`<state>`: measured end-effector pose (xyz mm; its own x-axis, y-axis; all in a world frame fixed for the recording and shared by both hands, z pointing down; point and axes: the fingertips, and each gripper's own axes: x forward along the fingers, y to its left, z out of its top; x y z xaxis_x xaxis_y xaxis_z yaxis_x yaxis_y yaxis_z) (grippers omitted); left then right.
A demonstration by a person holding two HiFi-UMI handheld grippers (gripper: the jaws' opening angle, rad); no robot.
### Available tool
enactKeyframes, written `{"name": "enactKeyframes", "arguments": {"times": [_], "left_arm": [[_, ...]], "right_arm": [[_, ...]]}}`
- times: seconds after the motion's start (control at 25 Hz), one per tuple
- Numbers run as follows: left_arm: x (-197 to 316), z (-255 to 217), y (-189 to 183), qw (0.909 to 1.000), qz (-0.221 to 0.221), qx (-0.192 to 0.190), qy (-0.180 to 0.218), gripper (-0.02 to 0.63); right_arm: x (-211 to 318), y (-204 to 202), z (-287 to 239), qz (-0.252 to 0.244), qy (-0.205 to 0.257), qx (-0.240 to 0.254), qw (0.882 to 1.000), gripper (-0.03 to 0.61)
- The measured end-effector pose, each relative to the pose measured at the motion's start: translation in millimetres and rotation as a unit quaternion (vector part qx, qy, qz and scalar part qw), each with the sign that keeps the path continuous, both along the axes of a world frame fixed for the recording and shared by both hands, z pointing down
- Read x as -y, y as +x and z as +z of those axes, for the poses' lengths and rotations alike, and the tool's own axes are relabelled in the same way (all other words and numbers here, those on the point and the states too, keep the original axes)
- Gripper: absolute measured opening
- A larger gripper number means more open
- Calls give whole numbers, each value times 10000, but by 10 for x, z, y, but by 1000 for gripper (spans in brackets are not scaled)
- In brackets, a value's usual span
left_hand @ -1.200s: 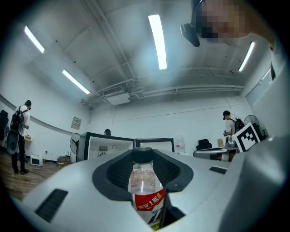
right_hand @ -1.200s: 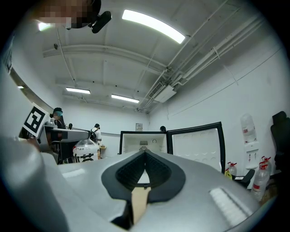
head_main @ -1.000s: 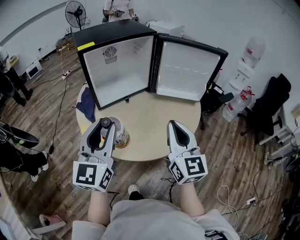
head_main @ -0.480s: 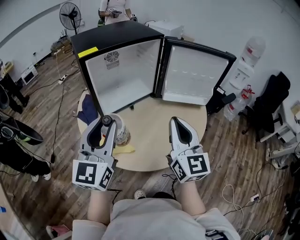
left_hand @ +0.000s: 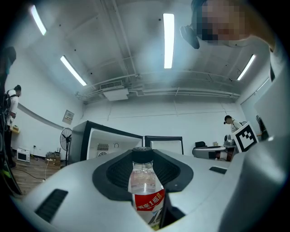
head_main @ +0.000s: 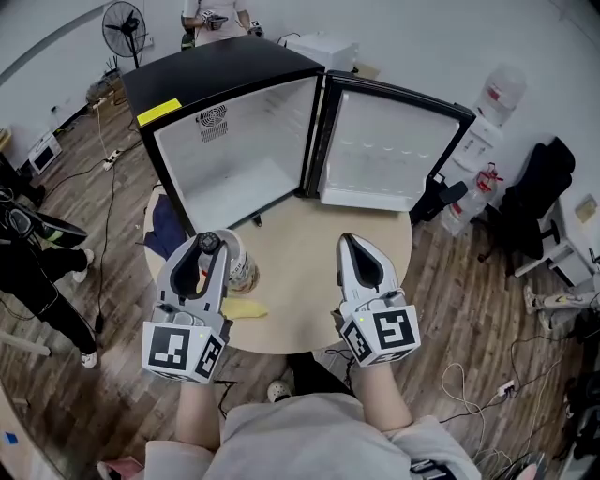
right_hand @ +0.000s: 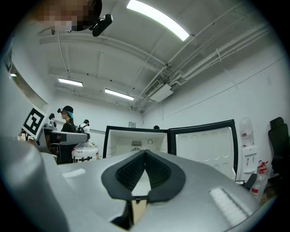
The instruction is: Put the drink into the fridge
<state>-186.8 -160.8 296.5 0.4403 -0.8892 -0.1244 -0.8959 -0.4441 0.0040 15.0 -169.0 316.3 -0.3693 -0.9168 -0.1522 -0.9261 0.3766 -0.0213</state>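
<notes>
A clear drink bottle (left_hand: 146,181) with a black cap and a red label stands upright between the jaws of my left gripper (left_hand: 144,156), which is shut on it. In the head view the left gripper (head_main: 208,246) holds the bottle (head_main: 237,266) over the near left part of the round wooden table (head_main: 309,272). My right gripper (head_main: 346,244) hovers over the table's near right side, its jaws shut with nothing between them (right_hand: 145,153). Ahead stands the black mini fridge (head_main: 225,150) with a white, bare inside, its door (head_main: 386,150) swung wide open to the right.
A yellow cloth (head_main: 246,307) lies on the table below the bottle, and a dark blue cloth (head_main: 166,228) hangs at the table's left edge. A fan (head_main: 124,23), cables on the wooden floor, a black chair (head_main: 539,202) and people stand around the room.
The fridge and table have drawn nearer in the head view. The yellow cloth has come out from under the bottle. Both grippers keep their pose and the left keeps its hold.
</notes>
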Motion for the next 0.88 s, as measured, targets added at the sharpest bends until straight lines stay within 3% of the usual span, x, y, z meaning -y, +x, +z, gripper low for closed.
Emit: {"name": "enactKeyframes", "arguments": {"times": [0.56,0.88], "left_arm": [[846,-162,28,9995,-303,-23,118,141],[1269,-95,71,9987,-498,-55,-24,140]], "right_arm": [[988,-21,-254,-435,250,-208,9985,11],[1526,-64,-255,-747,223,-278,9966,11]]}}
